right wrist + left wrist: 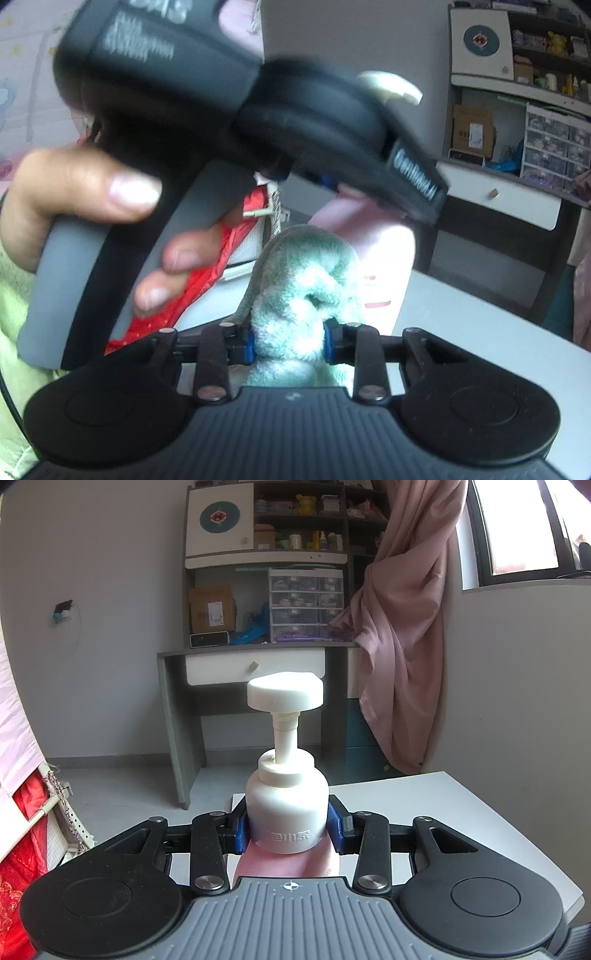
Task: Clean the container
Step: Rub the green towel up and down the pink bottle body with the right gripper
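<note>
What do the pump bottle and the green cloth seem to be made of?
The pump bottle, gripped by the left gripper, looks like smooth, opaque plastic: white moulded pump and shoulder with a soft sheen, pink body below. The green cloth, pinched in the right gripper, looks like terry or microfibre: its surface is fuzzy and looped.

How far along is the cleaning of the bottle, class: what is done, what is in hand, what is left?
Done: the left gripper is shut on the pump bottle, and the right gripper is shut on a green cloth. In hand: the cloth sits right by the bottle's pink side; contact is unclear. Left: wiping the white top and pump, which the cloth is not near.
</note>
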Demonstrator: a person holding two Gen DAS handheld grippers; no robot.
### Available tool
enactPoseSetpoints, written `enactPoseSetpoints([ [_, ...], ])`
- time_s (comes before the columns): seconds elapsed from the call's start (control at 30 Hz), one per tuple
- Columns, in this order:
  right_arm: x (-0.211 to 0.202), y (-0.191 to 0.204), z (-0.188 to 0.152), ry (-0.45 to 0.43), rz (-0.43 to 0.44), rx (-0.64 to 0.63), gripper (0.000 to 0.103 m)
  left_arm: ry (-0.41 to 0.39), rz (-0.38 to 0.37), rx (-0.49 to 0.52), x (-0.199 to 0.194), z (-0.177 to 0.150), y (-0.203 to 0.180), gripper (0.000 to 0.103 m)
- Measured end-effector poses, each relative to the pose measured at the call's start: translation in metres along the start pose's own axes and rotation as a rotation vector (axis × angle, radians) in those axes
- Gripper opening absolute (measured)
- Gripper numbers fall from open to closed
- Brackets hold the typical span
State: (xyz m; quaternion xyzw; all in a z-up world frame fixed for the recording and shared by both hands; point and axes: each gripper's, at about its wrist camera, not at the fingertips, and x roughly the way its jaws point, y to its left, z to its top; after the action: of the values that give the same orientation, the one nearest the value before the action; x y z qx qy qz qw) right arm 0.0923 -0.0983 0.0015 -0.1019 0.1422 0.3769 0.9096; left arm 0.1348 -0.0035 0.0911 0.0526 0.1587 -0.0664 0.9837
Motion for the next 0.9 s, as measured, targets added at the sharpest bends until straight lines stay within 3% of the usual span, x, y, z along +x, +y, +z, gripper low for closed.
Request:
enactPoseSetpoints([
  [0.3,0.027,-0.002,-0.014,0.120,0.031,0.016,0.031,-0.001,-0.005,0.004,0.001,0.001,-0.003,0.044],
  [0.47,0.028,-0.003,-0.014,0.126,0.030,0.020,0.031,-0.001,-0.006,0.005,0.000,0.001,-0.002,0.044],
  [0.63,0.016,-0.001,-0.007,0.079,0.012,0.017,0.031,-0.001,-0.007,0.009,0.000,0.001,-0.002,0.044],
  [0.9,-0.021,-0.008,0.007,-0.070,-0.070,0.054,0.031,-0.002,-0.004,0.009,-0.001,0.001,-0.004,0.044],
])
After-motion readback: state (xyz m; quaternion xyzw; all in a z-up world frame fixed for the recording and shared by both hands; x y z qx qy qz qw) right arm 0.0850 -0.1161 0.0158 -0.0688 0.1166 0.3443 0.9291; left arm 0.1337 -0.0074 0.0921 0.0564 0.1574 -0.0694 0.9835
